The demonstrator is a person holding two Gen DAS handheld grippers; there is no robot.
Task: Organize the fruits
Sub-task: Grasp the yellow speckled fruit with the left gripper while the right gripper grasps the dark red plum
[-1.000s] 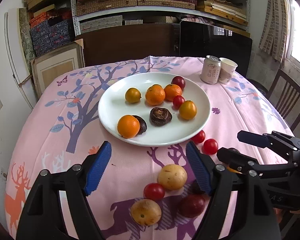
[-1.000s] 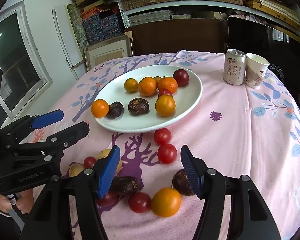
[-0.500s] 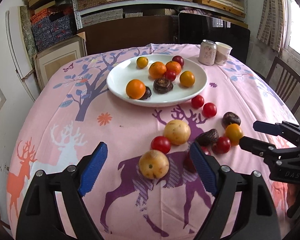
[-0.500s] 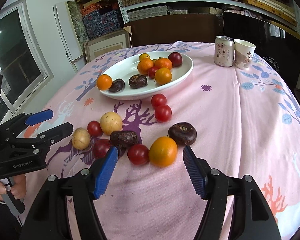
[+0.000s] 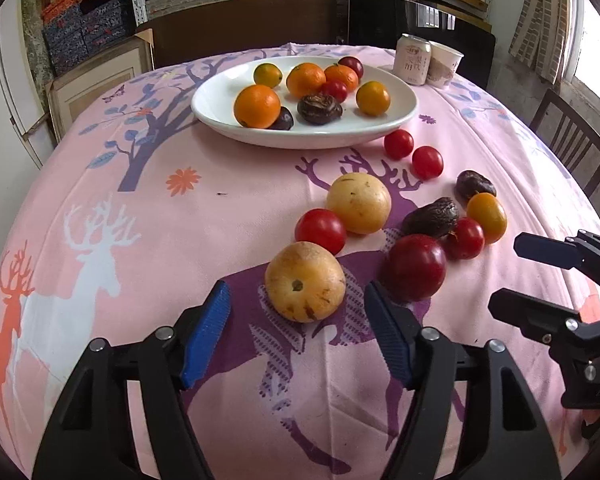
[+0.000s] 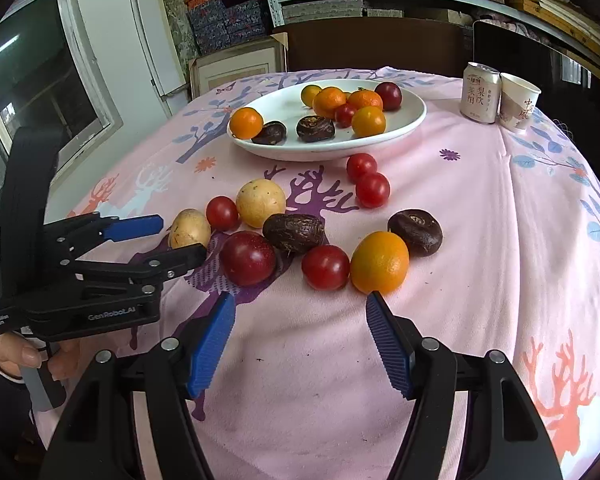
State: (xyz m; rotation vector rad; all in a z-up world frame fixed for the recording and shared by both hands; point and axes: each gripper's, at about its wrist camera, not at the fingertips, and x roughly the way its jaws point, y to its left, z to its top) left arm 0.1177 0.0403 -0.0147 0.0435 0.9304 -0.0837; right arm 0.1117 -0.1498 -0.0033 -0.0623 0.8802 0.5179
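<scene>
Left wrist view first: the left gripper [image 5: 298, 334] has its ribbed blue pads spread wide and holds nothing. Just beyond the tips sits a round, speckled yellow-tan fruit with a stem dimple [image 5: 305, 287], resting on the pink cloth printed with purple, white and orange deer [image 5: 148, 216]. To its right lies a glossy dark-red plum-like fruit [image 5: 415, 267]. Behind them, a smooth red cherry tomato [image 5: 320, 231] touches a second, paler yellow round fruit [image 5: 358, 203]. A wrinkled dark-brown fruit [image 5: 431, 217] lies near a small orange citrus [image 5: 486, 217]. Further back, the oval white ceramic plate [image 5: 396, 114] carries oranges, dark wrinkled fruits and red ones. A pale drink can [image 5: 413, 59] and a paper cup [image 5: 444, 65] stand side by side behind it. The right gripper [image 5: 540, 276] shows at the right edge, its black fingers apart.

Right wrist view now: the right gripper [image 6: 299, 334] is also opened wide and holding nothing, pads low over the cloth. Just ahead sit a shiny red tomato [image 6: 325, 267] and a smooth orange citrus [image 6: 379, 262], touching. A second dark-brown wrinkled fruit [image 6: 415, 227] lies behind the citrus. 2 red cherry tomatoes [image 6: 367, 180] sit close together near the plate rim. The left gripper [image 6: 160, 240] reaches in from the left, fingers parted around the near yellow fruit without gripping it.
</scene>
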